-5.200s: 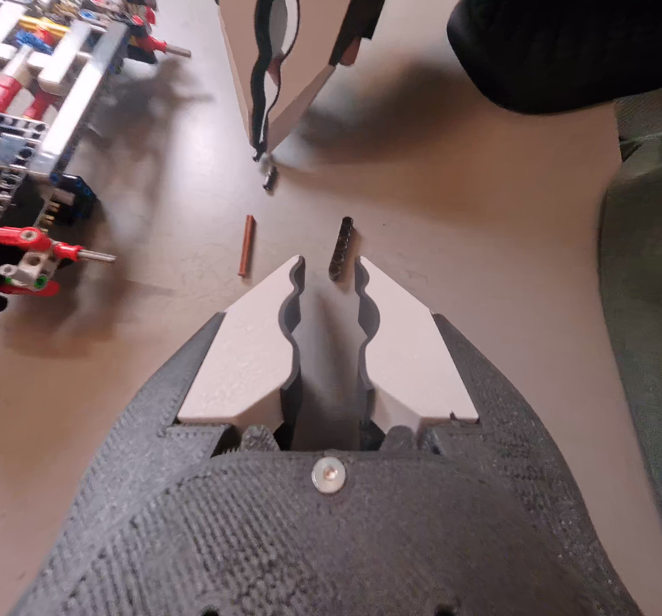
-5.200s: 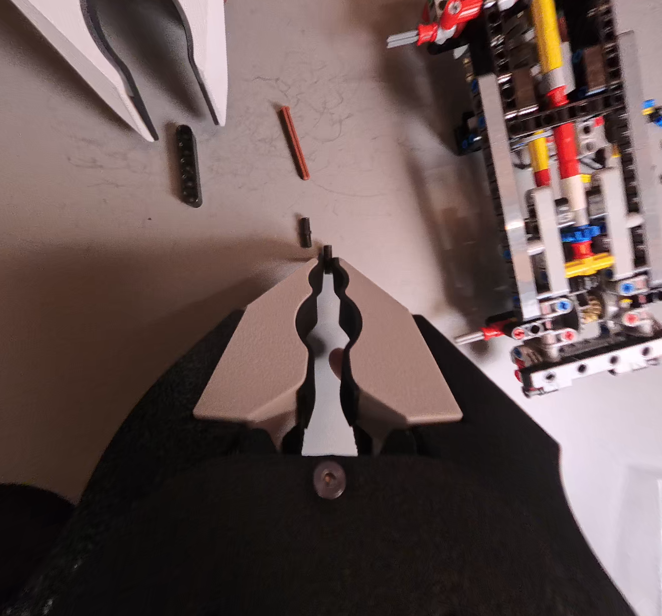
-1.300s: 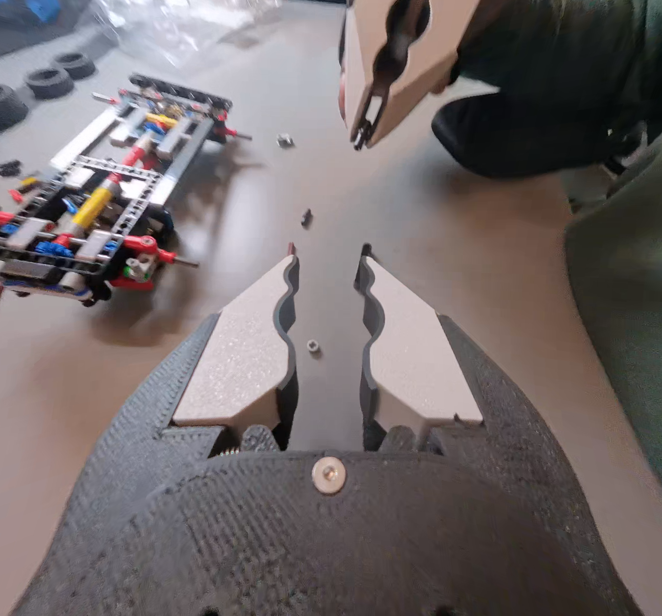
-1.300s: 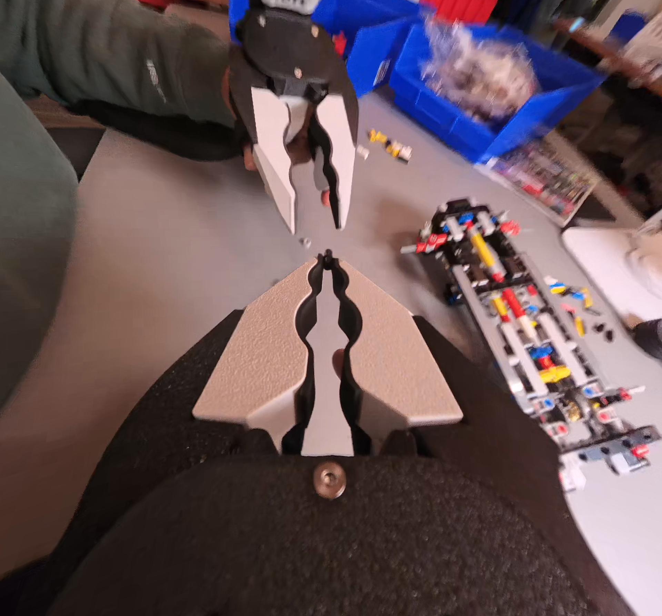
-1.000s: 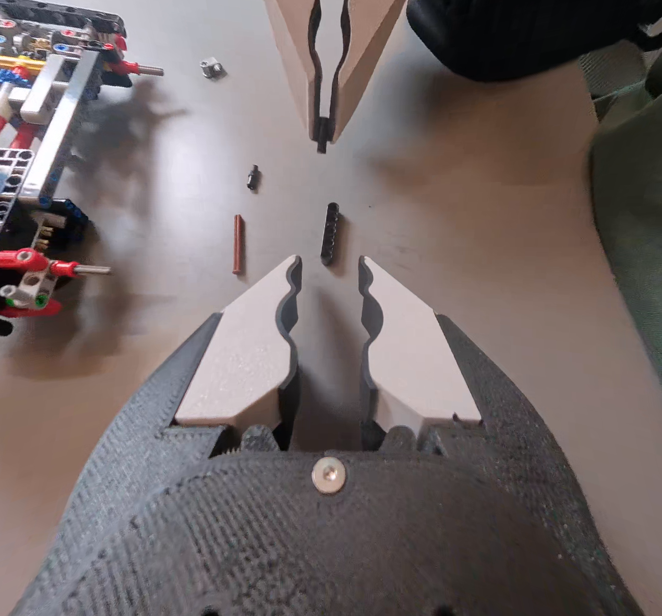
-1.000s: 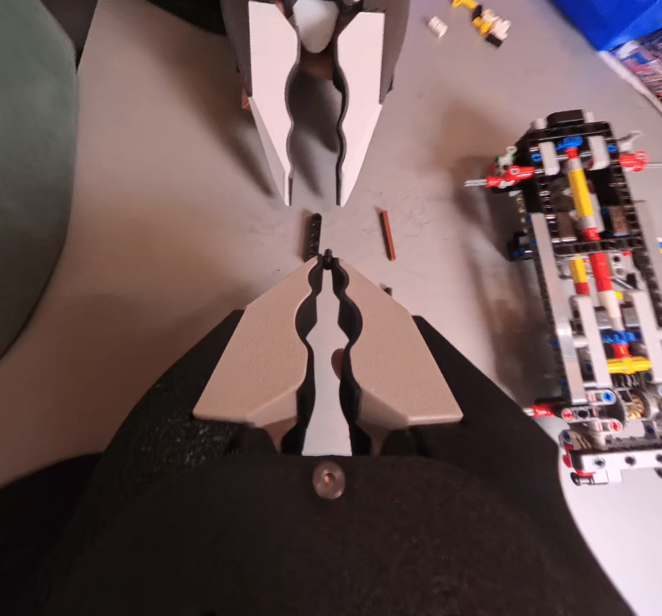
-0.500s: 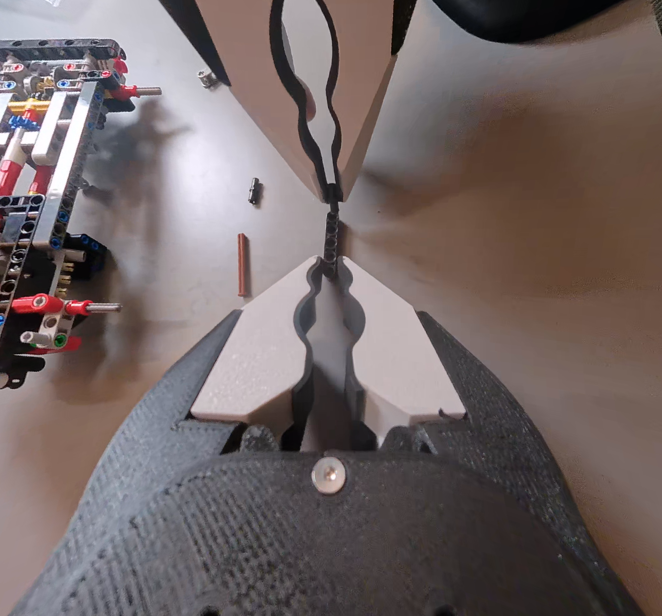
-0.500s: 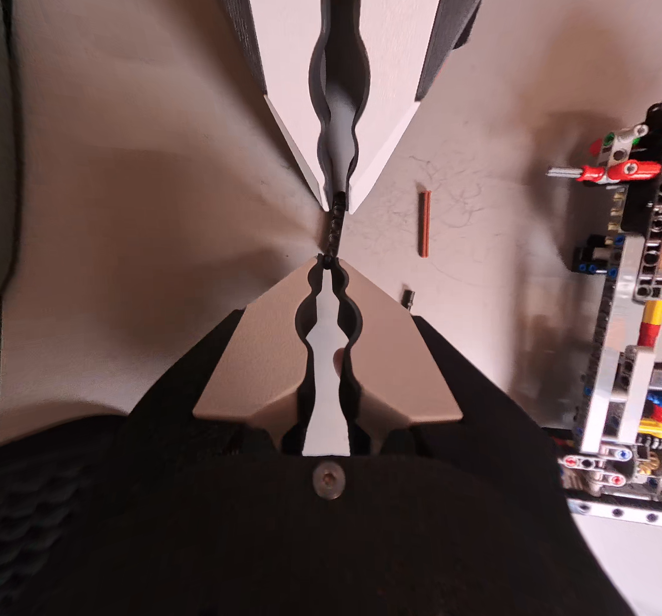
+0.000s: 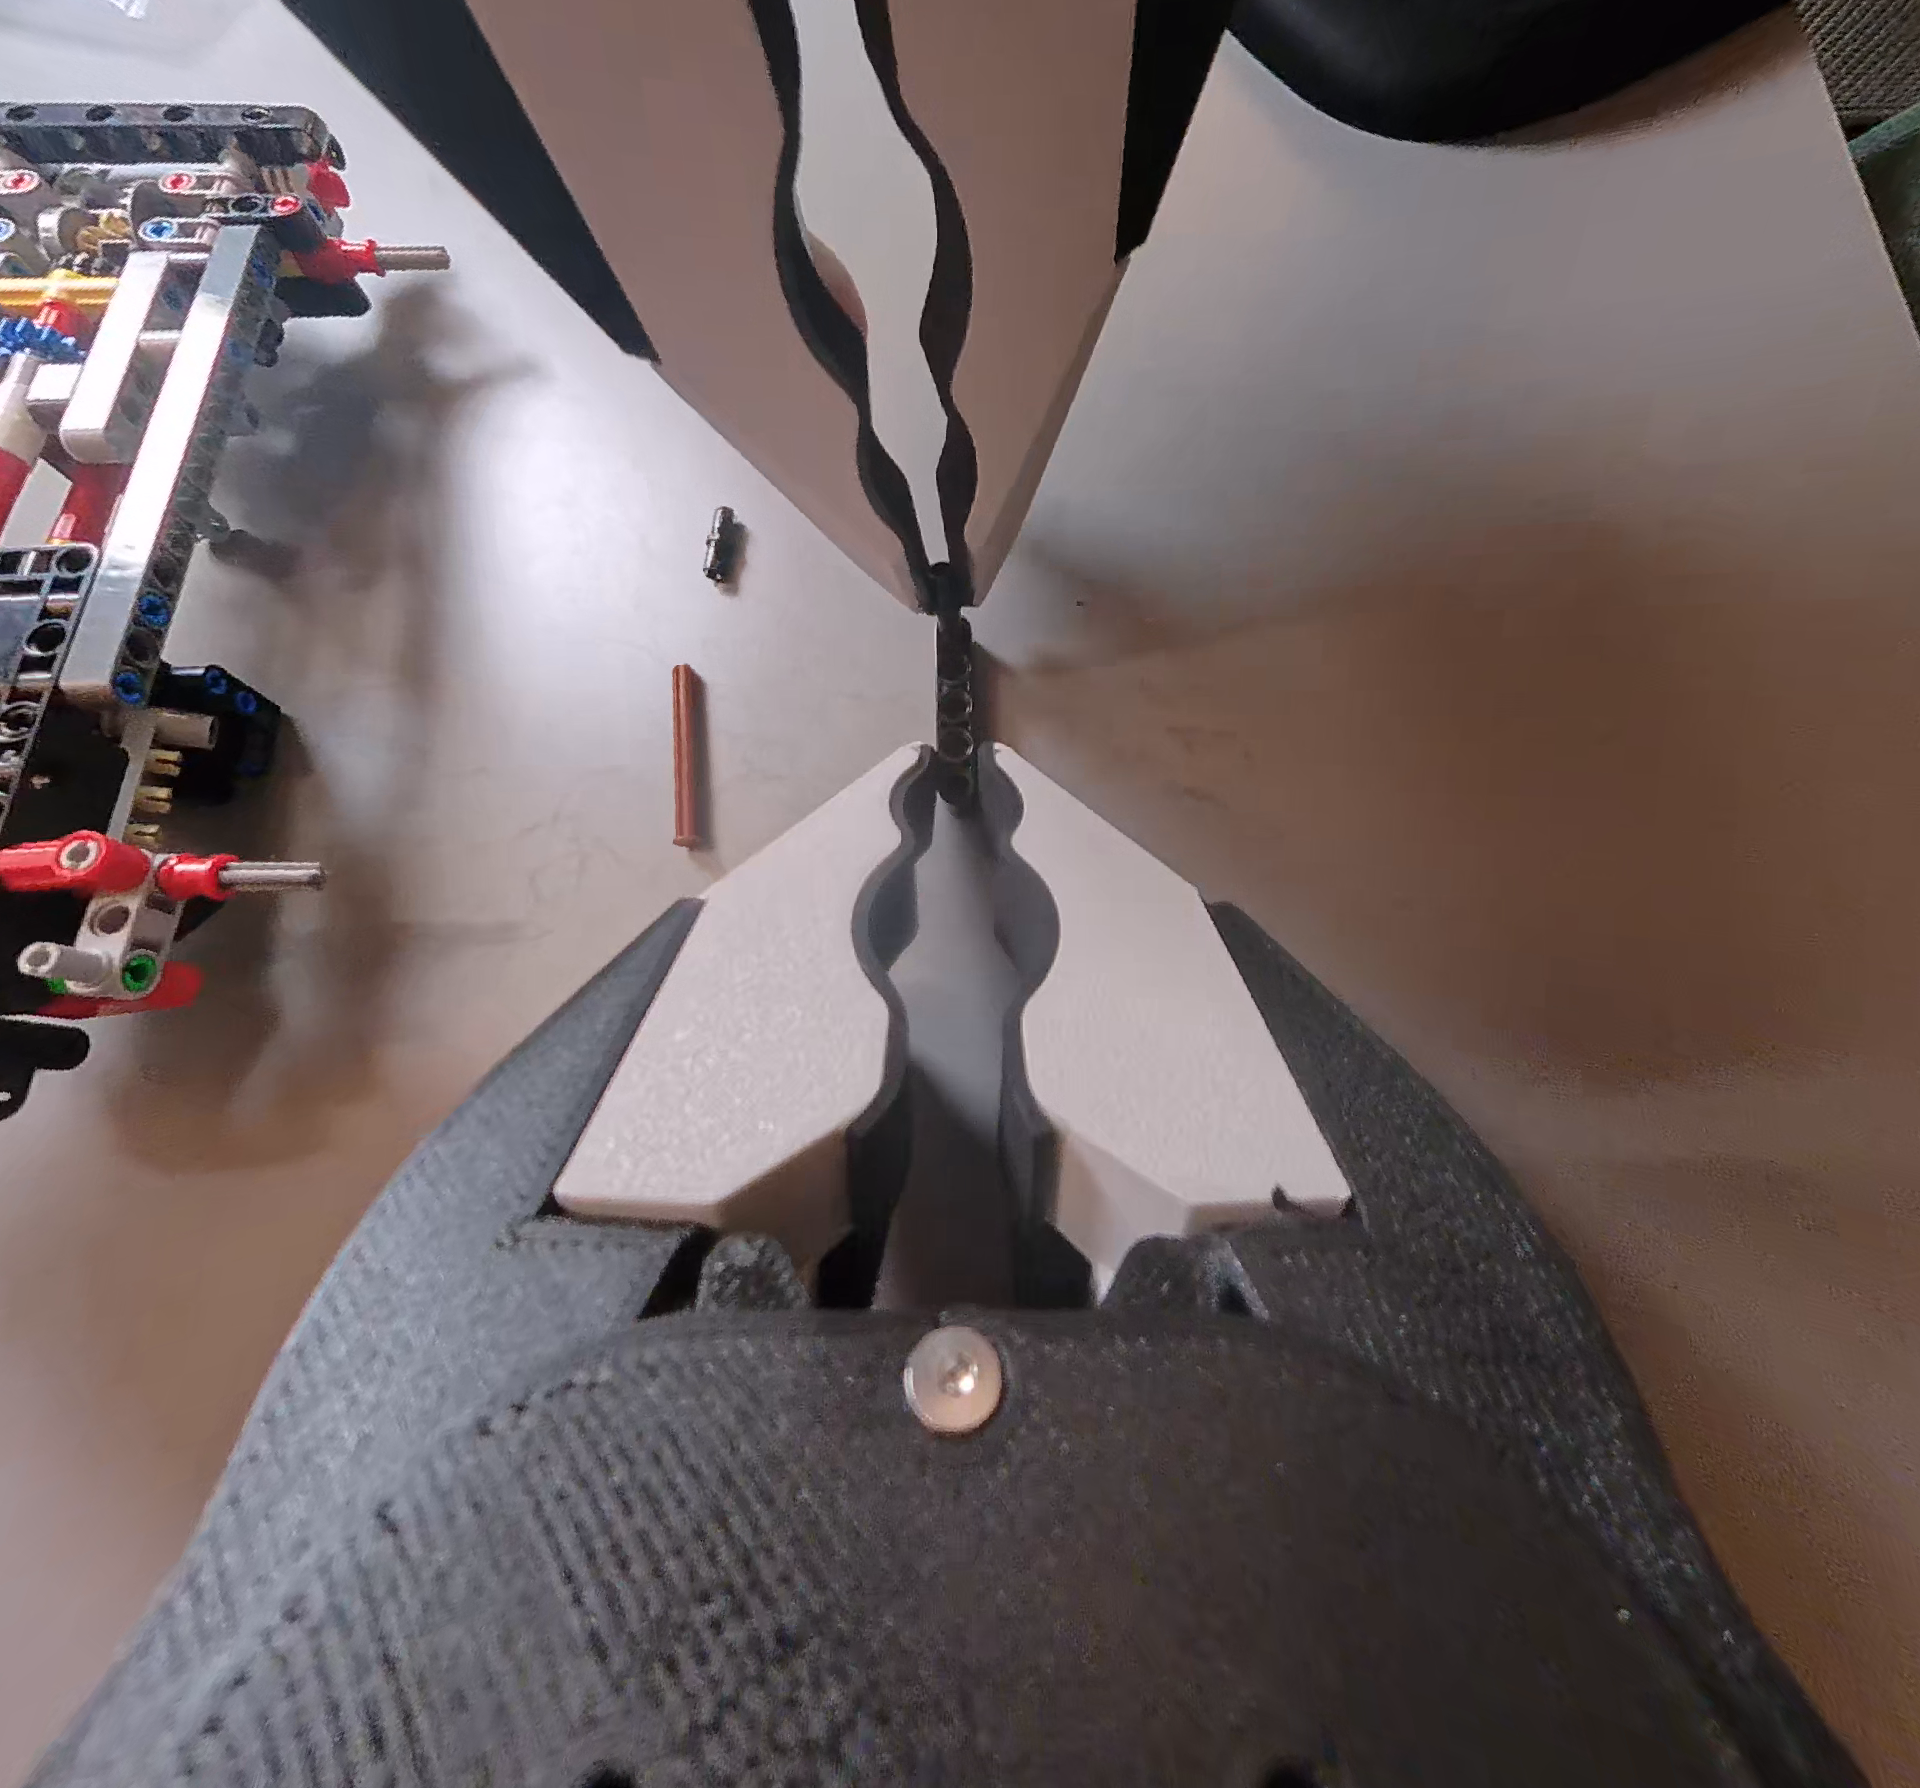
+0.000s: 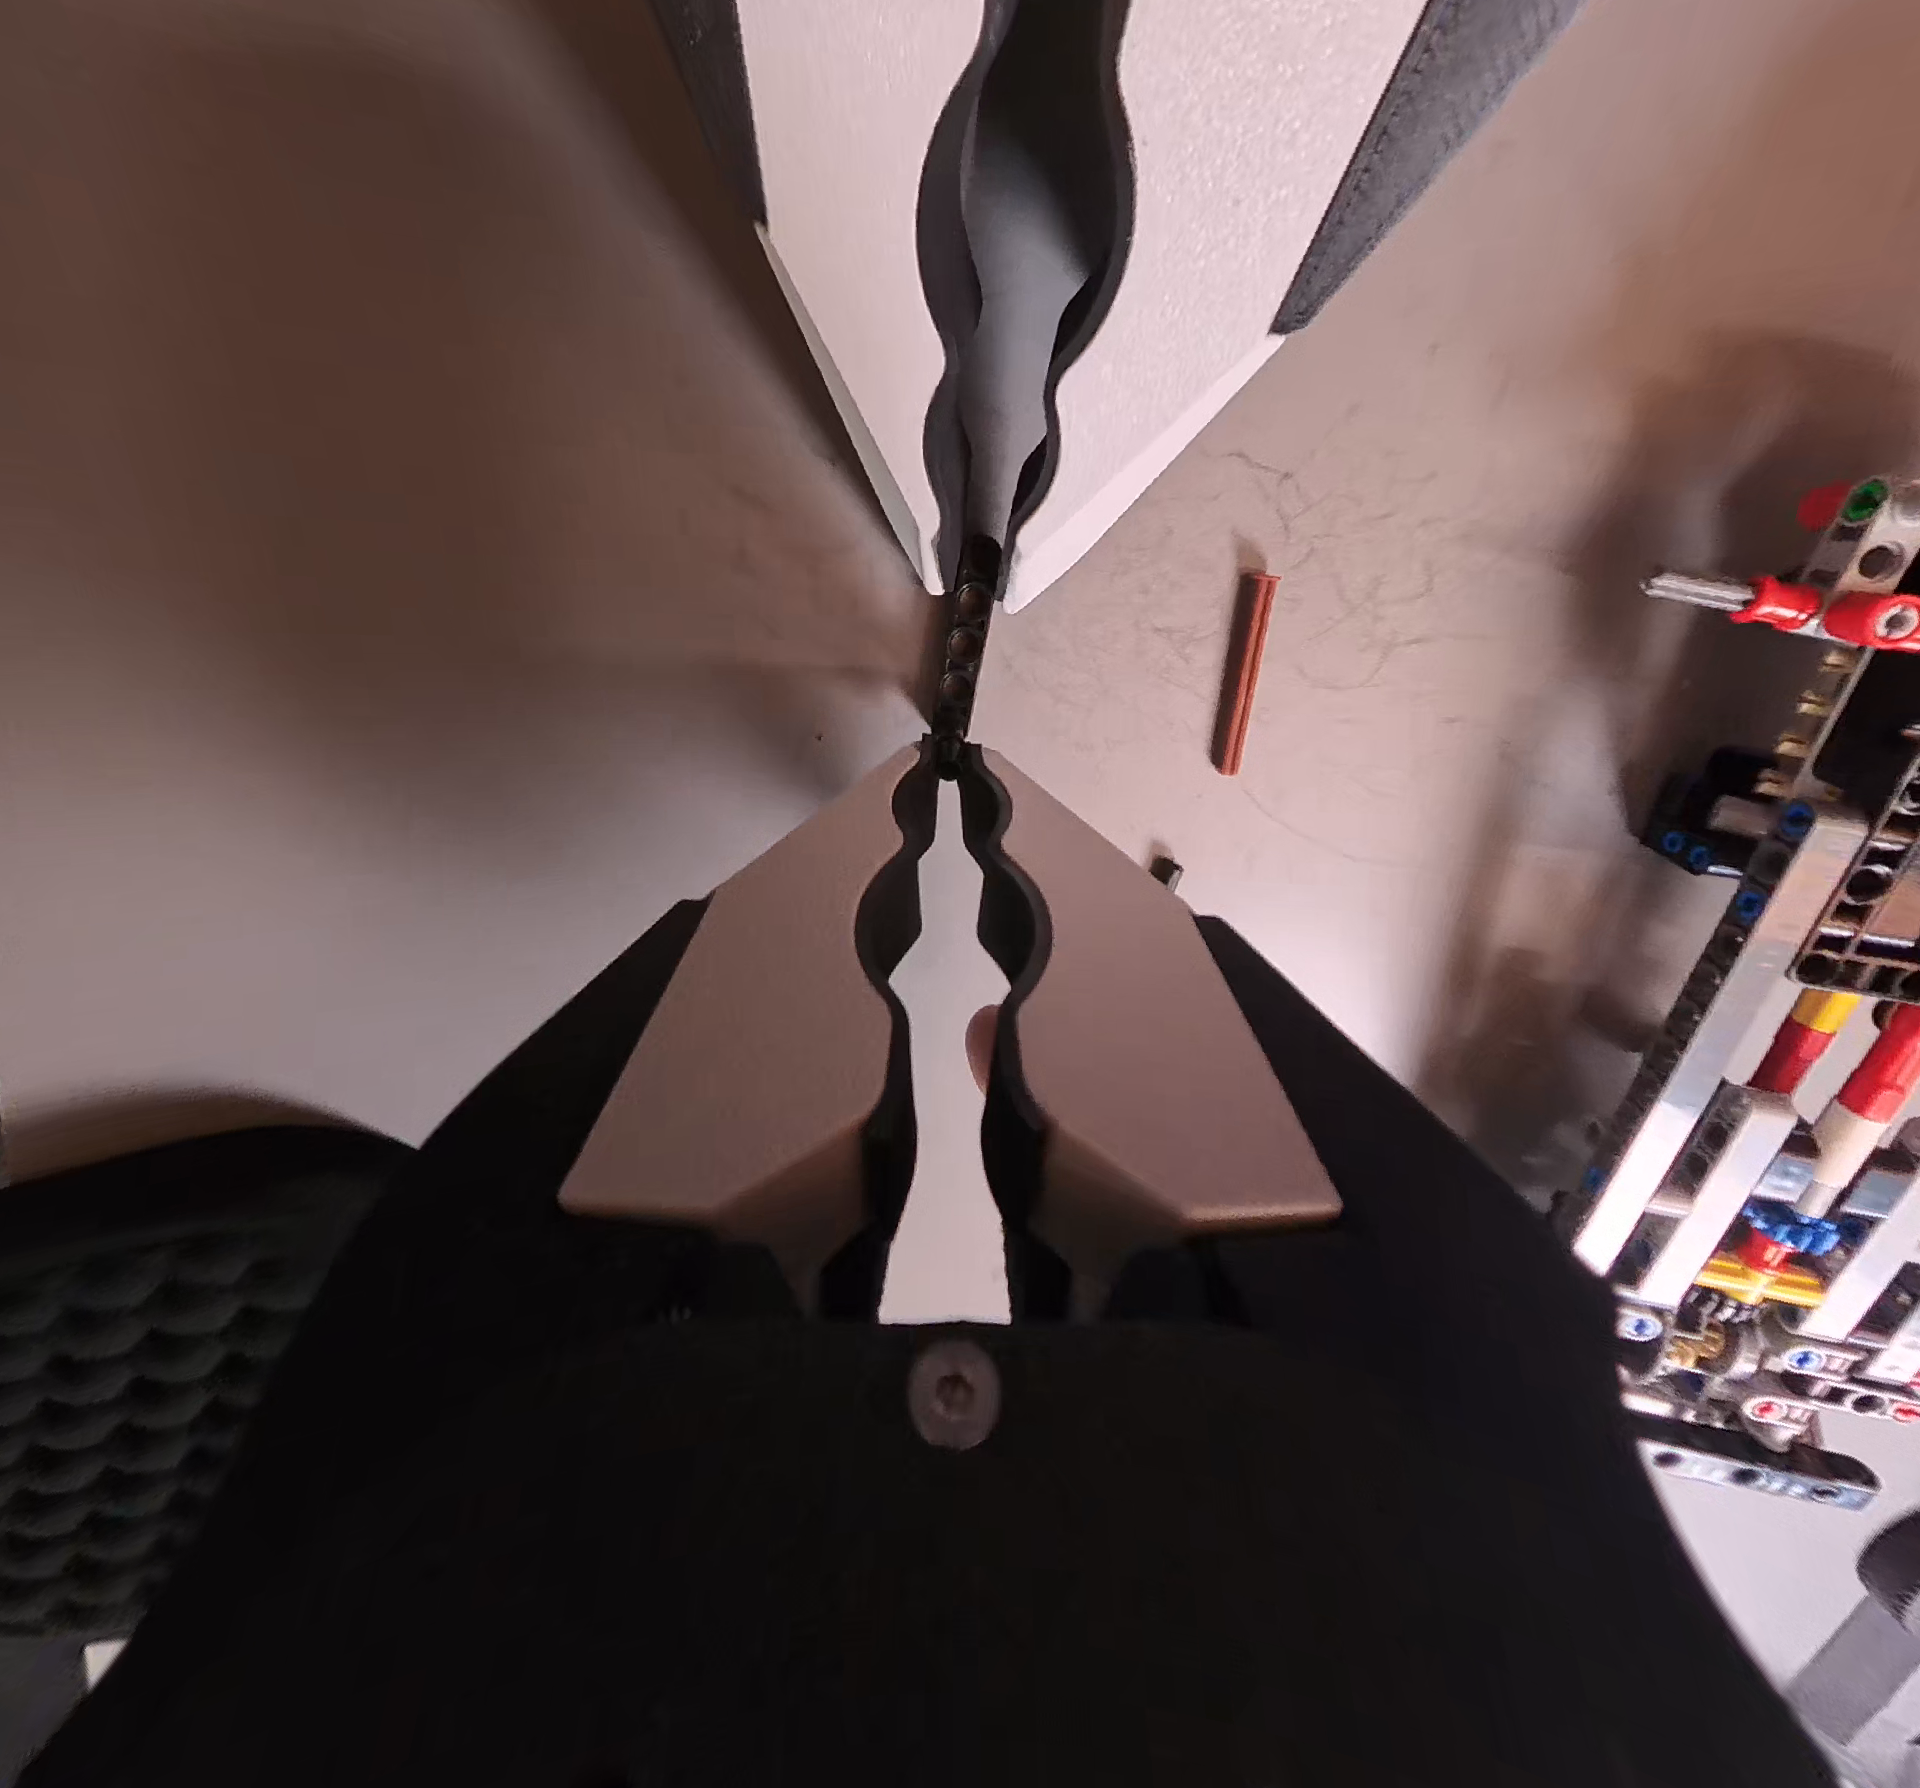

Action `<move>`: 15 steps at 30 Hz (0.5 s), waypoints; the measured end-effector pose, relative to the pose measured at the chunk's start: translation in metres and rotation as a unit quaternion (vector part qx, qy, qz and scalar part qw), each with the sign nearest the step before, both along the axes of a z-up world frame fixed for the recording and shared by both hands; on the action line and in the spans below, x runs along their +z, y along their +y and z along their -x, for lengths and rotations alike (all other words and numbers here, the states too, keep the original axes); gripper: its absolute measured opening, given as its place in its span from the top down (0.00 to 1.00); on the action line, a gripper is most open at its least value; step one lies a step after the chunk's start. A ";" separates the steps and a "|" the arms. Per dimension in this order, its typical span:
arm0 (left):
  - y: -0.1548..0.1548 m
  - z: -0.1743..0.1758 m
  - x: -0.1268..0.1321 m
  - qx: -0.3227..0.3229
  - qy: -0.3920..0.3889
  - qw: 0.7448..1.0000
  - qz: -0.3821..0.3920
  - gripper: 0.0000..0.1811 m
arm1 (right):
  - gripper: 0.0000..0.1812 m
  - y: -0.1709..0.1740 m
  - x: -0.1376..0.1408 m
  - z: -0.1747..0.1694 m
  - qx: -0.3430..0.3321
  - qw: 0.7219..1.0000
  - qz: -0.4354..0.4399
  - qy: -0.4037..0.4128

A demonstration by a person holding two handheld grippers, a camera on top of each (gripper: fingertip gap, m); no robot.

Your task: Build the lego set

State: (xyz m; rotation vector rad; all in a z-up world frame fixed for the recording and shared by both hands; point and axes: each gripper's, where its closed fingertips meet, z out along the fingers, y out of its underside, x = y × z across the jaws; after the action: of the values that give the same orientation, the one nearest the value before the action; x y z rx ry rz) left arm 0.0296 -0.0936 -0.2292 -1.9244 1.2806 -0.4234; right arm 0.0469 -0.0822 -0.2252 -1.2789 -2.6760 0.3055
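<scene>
A short black beam (image 9: 954, 699) with a row of holes spans the gap between the two sets of fingers. The left gripper (image 9: 954, 764) pinches its near end with fingers closed on it. The right gripper (image 10: 948, 759) has fingers pressed on a small black pin (image 10: 948, 753) that meets the beam's other end; whether the pin has entered a hole cannot be told. Left of the left fingers on the table (image 9: 1455, 803) lie a brown axle (image 9: 685, 754) and, farther ahead, a second black pin (image 9: 721, 542). Farther left sits the partly built chassis (image 9: 114, 533)
</scene>
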 end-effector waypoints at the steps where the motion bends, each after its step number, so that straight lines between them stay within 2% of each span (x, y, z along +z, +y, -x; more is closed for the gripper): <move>1: 0.000 0.000 0.000 -0.001 -0.002 1.000 0.000 0.97 | 1.00 0.000 0.000 0.000 0.003 1.000 -0.005 -0.004; 10: -0.002 0.004 0.002 -0.014 -0.023 1.000 0.003 0.97 | 1.00 -0.002 0.000 0.004 0.041 0.998 -0.047 -0.025; 15: 0.000 0.011 0.006 -0.005 -0.051 0.998 0.029 1.00 | 0.99 -0.004 0.000 0.007 0.068 0.995 -0.066 -0.025</move>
State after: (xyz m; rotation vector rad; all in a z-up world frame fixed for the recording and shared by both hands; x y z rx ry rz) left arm 0.0188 -0.0936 -0.2229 -1.9196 1.2242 -0.5608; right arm 0.0402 -0.0865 -0.2253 -1.0841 -2.7787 0.1124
